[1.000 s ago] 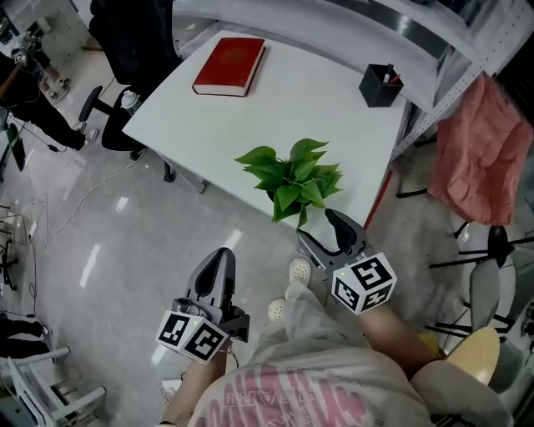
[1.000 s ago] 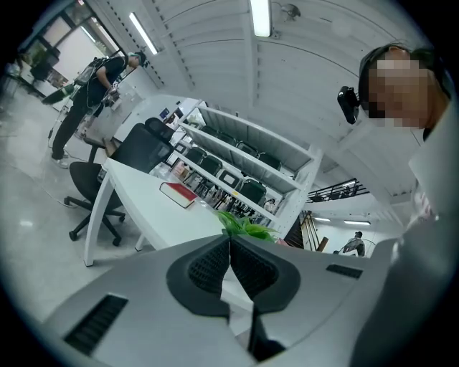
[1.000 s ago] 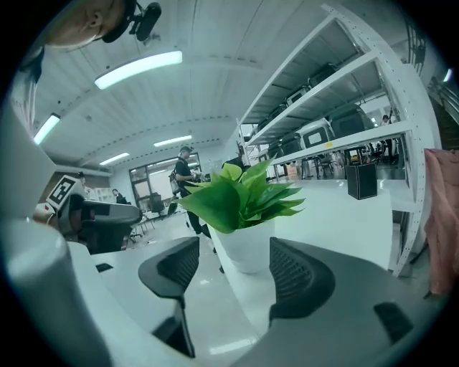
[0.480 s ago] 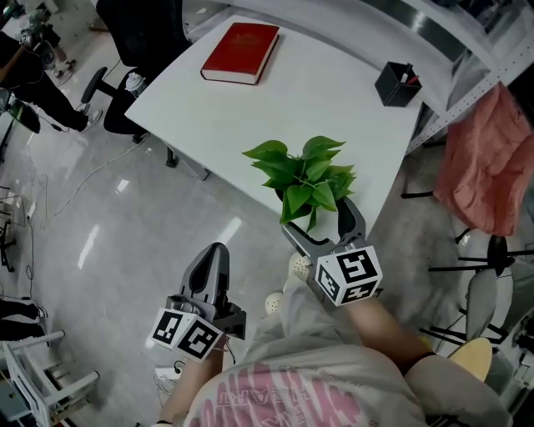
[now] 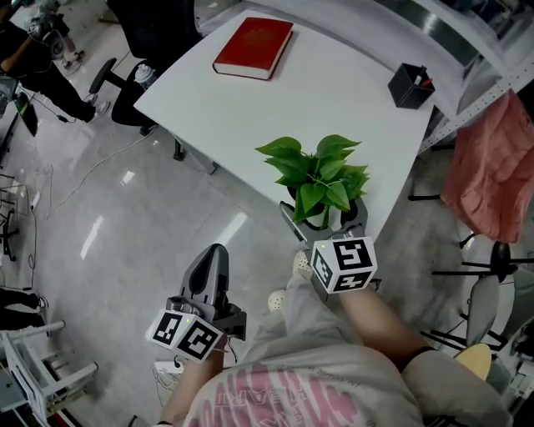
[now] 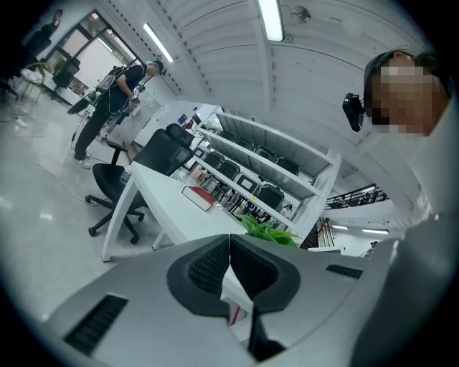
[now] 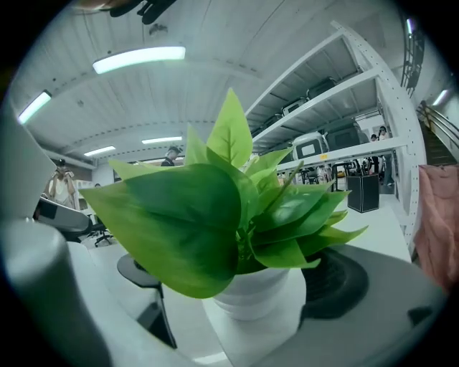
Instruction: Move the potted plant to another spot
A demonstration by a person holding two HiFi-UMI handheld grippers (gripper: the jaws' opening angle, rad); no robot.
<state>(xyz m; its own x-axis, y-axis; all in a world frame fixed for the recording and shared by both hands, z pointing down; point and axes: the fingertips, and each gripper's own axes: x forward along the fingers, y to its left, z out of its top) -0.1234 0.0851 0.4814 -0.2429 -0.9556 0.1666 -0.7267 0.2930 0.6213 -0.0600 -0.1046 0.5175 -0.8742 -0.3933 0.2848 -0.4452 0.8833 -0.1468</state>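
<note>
White rectangular desk (image 5: 250, 108), black wheeled swivel chair (image 6: 109, 179), white metal shelving (image 6: 280, 136) and ceiling strip light (image 6: 271, 18) mark an office workroom.

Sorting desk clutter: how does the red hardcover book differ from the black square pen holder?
The red hardcover book lies flat and closed; the black square pen holder stands upright, open-topped. The book is broader than the holder. Both rest on the white table.

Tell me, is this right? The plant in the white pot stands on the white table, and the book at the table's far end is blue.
Not quite. The book is red, not blue, as the head view shows. The rest holds: the plant in its white pot stands on the white table, and the book lies at the table's far end.
</note>
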